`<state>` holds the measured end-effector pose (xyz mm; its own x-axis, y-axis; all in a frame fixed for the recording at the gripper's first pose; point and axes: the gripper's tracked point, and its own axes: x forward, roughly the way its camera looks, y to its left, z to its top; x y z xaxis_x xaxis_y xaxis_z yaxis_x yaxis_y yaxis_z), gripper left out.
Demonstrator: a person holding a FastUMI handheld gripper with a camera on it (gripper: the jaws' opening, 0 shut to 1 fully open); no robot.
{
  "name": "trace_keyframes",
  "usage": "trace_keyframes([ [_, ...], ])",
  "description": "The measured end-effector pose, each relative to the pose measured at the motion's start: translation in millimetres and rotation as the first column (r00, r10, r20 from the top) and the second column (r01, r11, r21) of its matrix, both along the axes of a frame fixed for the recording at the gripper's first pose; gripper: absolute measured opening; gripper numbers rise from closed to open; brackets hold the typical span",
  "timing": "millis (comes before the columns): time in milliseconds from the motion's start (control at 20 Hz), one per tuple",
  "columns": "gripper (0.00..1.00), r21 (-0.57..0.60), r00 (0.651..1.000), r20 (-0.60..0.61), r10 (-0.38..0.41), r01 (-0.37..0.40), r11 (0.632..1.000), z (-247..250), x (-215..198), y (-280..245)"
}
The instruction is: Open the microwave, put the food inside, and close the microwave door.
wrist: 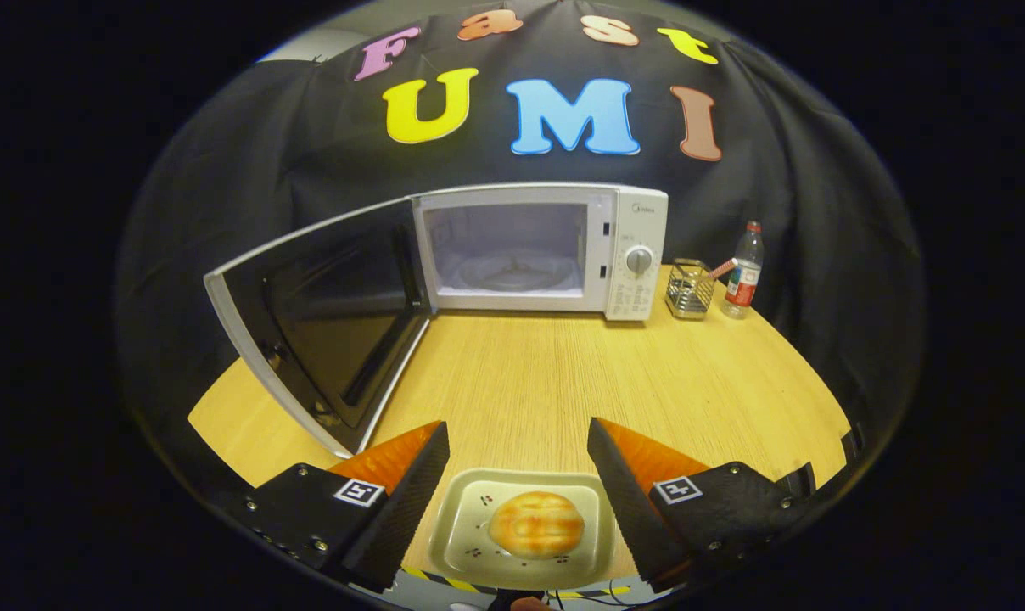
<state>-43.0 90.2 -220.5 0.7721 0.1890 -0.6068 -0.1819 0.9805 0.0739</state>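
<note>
The hand-held gripper (518,437) points level across a light wooden table (563,373) toward the far wall, tilted down enough that the near table edge shows below its fingers. Its two fingers (411,492) are spread wide apart and press on nothing.

Between them, close in at the near edge of the table, sits a pale square plate with rounded corners and small dark markings (462,543). A round golden-brown bun with a toasted top (536,524) rests on the plate, a little right of its middle. The plate's sides lie just inside each finger; whether either finger touches the rim cannot be told.

Well beyond the fingertips, at the far side of the table, stands a white microwave with a round dial on its right panel (640,255). Its dark-glass door with a white frame (326,314) is swung fully open to the left, reaching toward the near left. The lit cavity shows a glass turntable (512,276).

Right of the microwave stand a small wire-mesh holder with a pink-tipped item in it (691,293) and a clear plastic bottle with a red cap and label (744,271).
</note>
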Motion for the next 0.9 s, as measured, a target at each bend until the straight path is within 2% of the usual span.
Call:
trace_keyframes([
  [300, 1.00, -0.018, 0.987, -0.161, 0.014, -0.018, 1.000, -48, -22, -10],
  [600, 1.00, -0.065, 0.972, -0.235, 0.011, -0.027, 0.997, -74, -34, -18],
  [900, 0.97, -0.061, 0.956, -0.292, 0.043, -0.064, 0.996, -88, -43, -15],
])
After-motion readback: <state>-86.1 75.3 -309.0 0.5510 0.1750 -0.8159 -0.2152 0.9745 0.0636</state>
